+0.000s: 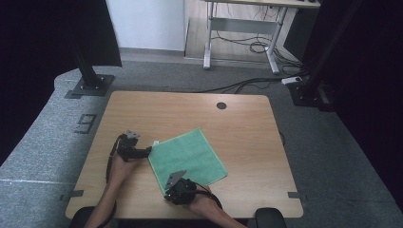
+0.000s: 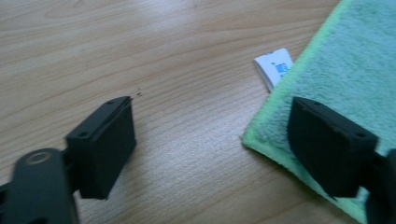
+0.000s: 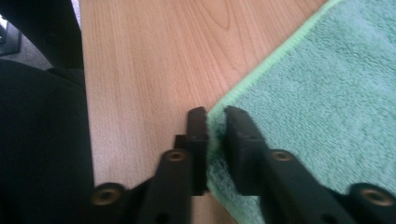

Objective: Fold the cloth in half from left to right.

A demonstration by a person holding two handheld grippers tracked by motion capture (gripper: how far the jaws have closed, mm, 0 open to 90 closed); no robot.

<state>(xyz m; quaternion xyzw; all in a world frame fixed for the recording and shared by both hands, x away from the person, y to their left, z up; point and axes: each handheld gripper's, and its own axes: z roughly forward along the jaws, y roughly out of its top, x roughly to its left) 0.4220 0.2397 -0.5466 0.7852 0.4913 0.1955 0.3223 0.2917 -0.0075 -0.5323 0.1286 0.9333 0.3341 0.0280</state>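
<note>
Cloth (image 1: 187,159): flat on table (image 1: 237,123), near front edge.
Tag (image 2: 274,67): beside cloth's left corner.
Hole (image 1: 221,105): behind cloth.

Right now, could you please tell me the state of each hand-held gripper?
Left hand-held gripper: open, jaws either side of a corner of the green cloth, not pressing it.
Right hand-held gripper: shut on the green cloth's edge.
</note>
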